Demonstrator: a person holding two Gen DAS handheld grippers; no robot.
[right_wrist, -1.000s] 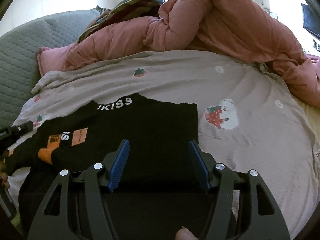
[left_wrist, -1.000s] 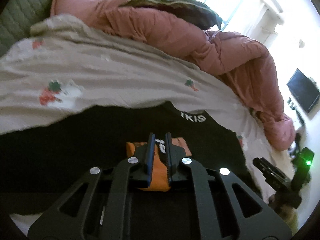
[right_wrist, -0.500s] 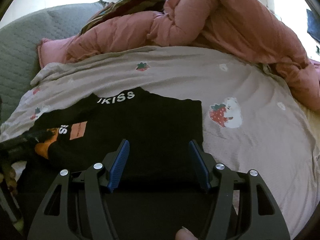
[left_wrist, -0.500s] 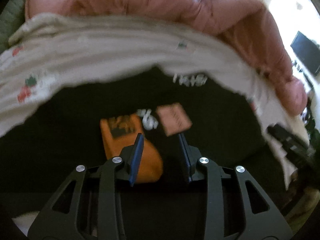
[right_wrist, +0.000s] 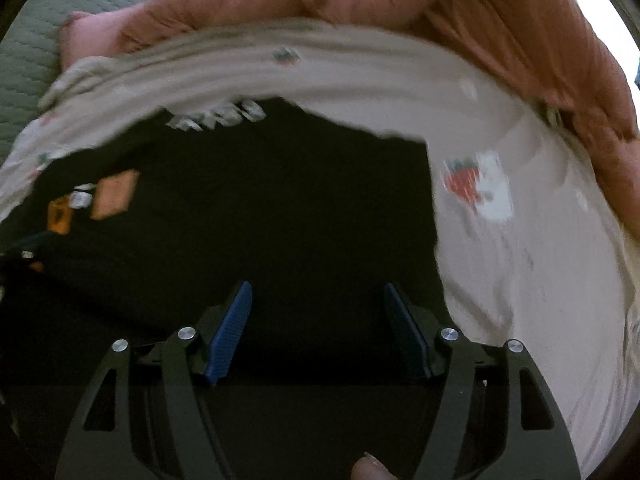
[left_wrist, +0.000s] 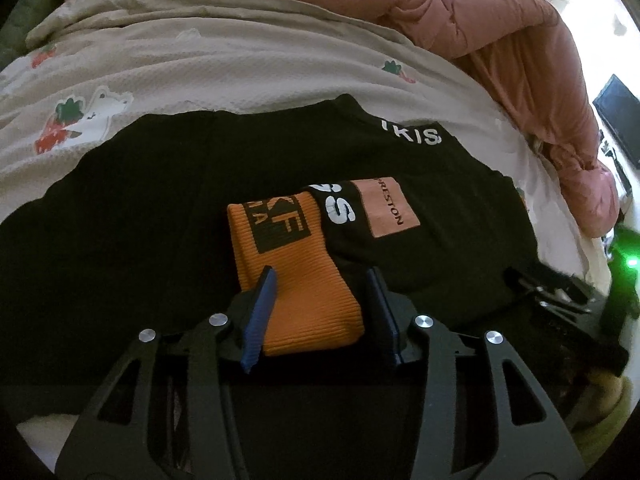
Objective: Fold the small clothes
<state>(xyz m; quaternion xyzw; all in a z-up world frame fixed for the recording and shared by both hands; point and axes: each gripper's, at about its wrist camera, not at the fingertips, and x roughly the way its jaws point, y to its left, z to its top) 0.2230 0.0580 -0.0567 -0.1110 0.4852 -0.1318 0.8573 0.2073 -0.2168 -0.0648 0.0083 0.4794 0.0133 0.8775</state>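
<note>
Strawberry-print bedsheet (left_wrist: 248,68) fills my view, with a pink quilt (left_wrist: 500,28) bunched behind. On it lies the black top (left_wrist: 120,216), its orange cuff (left_wrist: 296,264) folded across the body. My left gripper (left_wrist: 320,312) has its fingers apart around the cuff, gripping nothing. My right gripper (right_wrist: 316,328) is spread over the black cloth too; that view is blurred, so contact is unclear. I judge the sleeve fold done; next I need the hem.

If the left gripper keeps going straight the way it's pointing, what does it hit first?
Most likely the orange cuff, which lies between the open fingers of the left gripper, on top of the black shirt. Depth is hard to judge.
</note>
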